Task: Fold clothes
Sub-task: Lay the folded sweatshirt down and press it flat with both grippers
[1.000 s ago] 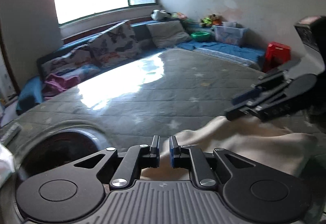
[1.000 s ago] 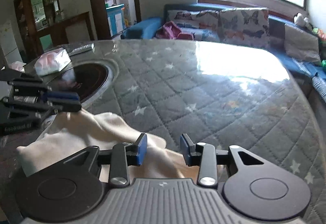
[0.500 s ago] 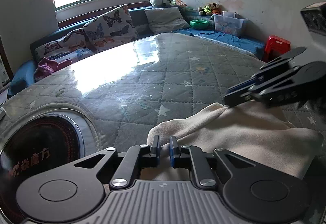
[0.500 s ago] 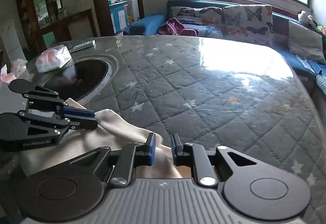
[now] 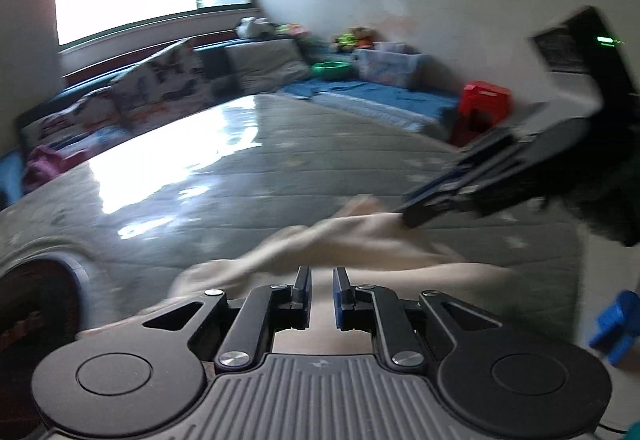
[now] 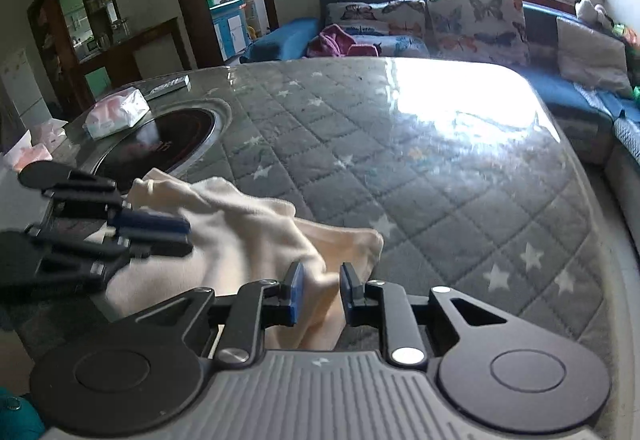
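Sunlight from the big window falls on a grey quilted table cover (image 6: 440,176) with small stars, and a blue sofa (image 6: 560,80) with butterfly cushions runs behind it. On the near edge of this cover lies the cream garment (image 6: 256,224), bunched and half lifted, with its long side going from left to right between the two tools. The right gripper (image 6: 320,288) has its fingers a little apart, and a fold of the cloth passes between them; I judge that it pinches this fold only loosely, since a gap shows on each side. The left gripper (image 5: 320,290) is directly over the near edge of the garment (image 5: 360,240), fingers close together but with a narrow gap, and the blurred picture does not show if cloth is caught in it. Both tools are near the same cloth, left one at its left end and right one at its right end, so the coming fold probably turns on carrying these two ends forward, away from the person, over the rest. To the left of the garment a round dark cooking plate (image 6: 160,148) is set in the table, with a tissue pack (image 6: 116,112) just behind it; the cloth's left corner is very near the plate rim. Forward of the garment nothing stands on the cover.
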`<control>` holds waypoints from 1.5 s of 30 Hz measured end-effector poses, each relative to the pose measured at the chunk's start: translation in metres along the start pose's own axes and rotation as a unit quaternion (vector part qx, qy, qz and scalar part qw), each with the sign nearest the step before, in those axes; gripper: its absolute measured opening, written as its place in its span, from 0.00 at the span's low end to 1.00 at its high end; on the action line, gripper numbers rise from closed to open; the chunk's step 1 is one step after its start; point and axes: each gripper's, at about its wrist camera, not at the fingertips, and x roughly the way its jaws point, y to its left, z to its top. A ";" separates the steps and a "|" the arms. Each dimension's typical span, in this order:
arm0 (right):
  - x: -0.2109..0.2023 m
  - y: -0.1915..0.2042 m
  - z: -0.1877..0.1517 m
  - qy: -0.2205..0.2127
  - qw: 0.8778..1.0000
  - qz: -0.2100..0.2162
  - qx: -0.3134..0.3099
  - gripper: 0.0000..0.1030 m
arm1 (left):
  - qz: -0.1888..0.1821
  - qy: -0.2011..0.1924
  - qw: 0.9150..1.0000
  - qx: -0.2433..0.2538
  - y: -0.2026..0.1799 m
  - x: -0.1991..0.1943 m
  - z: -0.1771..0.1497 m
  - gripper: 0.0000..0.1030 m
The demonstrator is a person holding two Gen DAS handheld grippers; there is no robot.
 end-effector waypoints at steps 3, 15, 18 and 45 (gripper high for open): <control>0.004 -0.003 -0.004 0.003 1.000 0.011 0.015 0.21 | -0.034 0.001 0.999 0.010 -0.019 0.002 -0.002 0.14; 0.018 0.002 -0.006 0.000 1.000 -0.010 0.000 0.06 | -0.099 0.005 0.994 0.039 -0.055 0.011 -0.008 0.14; 0.023 0.003 -0.008 0.002 1.000 -0.025 -0.013 0.06 | -0.106 0.009 0.993 0.043 -0.061 0.014 -0.015 0.14; 0.011 0.036 -0.006 -0.010 0.998 0.023 -0.055 0.11 | 0.060 0.000 0.996 -0.060 0.036 -0.037 -0.033 0.22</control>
